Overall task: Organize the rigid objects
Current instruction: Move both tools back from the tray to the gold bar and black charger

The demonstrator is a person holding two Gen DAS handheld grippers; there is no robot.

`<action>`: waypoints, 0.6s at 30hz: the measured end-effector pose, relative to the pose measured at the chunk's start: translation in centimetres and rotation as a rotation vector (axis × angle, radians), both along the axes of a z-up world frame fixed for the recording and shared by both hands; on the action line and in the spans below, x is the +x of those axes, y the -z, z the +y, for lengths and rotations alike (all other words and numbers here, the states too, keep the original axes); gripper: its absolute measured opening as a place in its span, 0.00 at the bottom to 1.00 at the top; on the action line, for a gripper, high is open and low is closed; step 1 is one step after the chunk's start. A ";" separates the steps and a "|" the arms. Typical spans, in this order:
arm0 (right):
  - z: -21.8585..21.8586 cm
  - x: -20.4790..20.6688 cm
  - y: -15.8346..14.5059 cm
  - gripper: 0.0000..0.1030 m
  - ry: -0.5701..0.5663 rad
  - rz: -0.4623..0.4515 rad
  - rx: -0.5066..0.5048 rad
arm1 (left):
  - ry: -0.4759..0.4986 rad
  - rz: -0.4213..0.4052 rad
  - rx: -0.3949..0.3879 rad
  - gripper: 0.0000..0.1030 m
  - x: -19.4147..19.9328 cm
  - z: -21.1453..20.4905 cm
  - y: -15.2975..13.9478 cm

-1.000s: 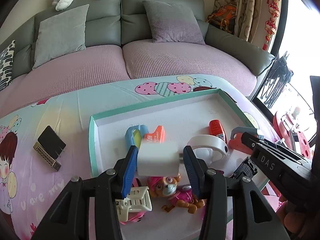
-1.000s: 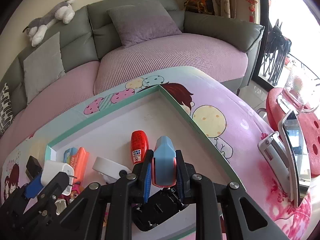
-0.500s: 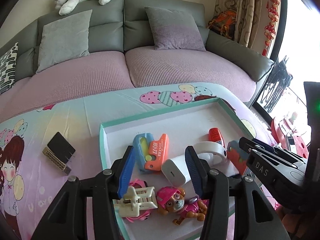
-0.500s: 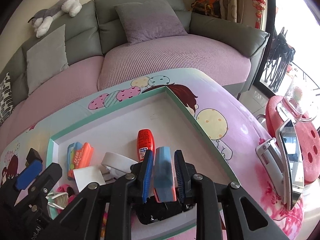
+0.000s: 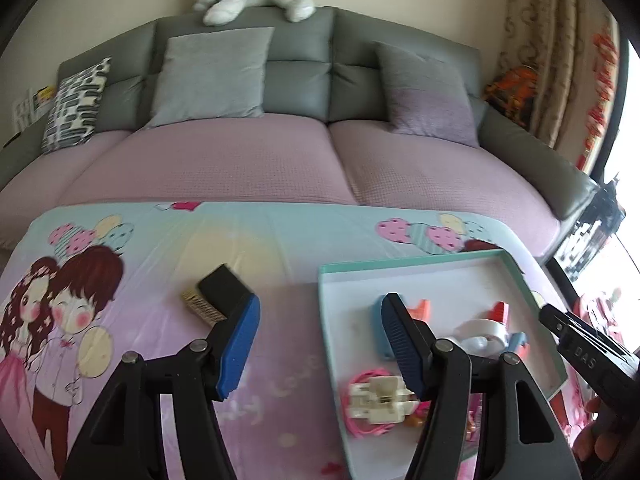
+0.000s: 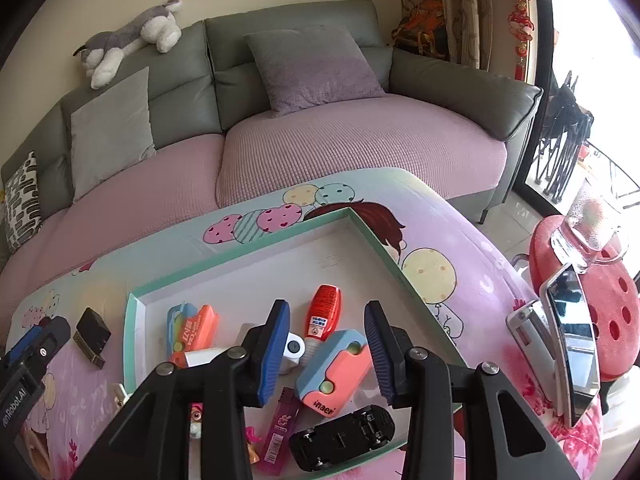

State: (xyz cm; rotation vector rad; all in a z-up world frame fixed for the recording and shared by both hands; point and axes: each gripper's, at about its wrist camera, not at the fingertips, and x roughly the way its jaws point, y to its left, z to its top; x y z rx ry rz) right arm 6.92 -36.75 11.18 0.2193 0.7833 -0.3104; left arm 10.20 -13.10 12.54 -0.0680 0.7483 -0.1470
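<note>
A teal-rimmed white tray [image 6: 240, 254] [image 5: 404, 266] lies on the cartoon tablecloth and holds several small objects. My right gripper [image 6: 326, 350] is open above a blue-and-coral case [image 6: 334, 372] that lies in the tray between its fingers. Near it lie a red bottle [image 6: 323, 316], a black toy car [image 6: 342, 436] and a pink lighter [image 6: 280, 428]. My left gripper [image 5: 320, 344] is open and empty over the tablecloth at the tray's left edge. A black-and-gold box [image 5: 214, 292] [image 6: 92, 336] lies on the cloth outside the tray, just beyond the left finger.
A white plug on pink cable [image 5: 376, 398], a tape dispenser [image 5: 480, 332] and an orange-and-blue case [image 6: 192, 328] lie in the tray. A grey sofa [image 5: 280, 152] is behind the table. A red stool [image 6: 600, 300] with a glass and a mirror [image 6: 572, 344] stand at right.
My right gripper opened and let the blue-and-coral case drop into the tray. My left gripper released the white charger, opened wide and swung left toward the black-and-gold box.
</note>
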 end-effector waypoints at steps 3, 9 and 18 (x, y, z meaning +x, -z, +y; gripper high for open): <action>1.0 0.4 0.2 0.46 -0.034 0.006 0.006 | -0.068 0.017 -0.004 0.63 0.3 2.2 0.5; 3.3 0.9 0.3 0.57 -0.098 0.011 -0.015 | -0.220 0.044 0.006 0.88 0.5 6.2 1.4; 6.8 1.8 0.9 0.80 -0.195 0.012 0.011 | -0.375 0.046 0.040 0.99 0.2 9.5 2.3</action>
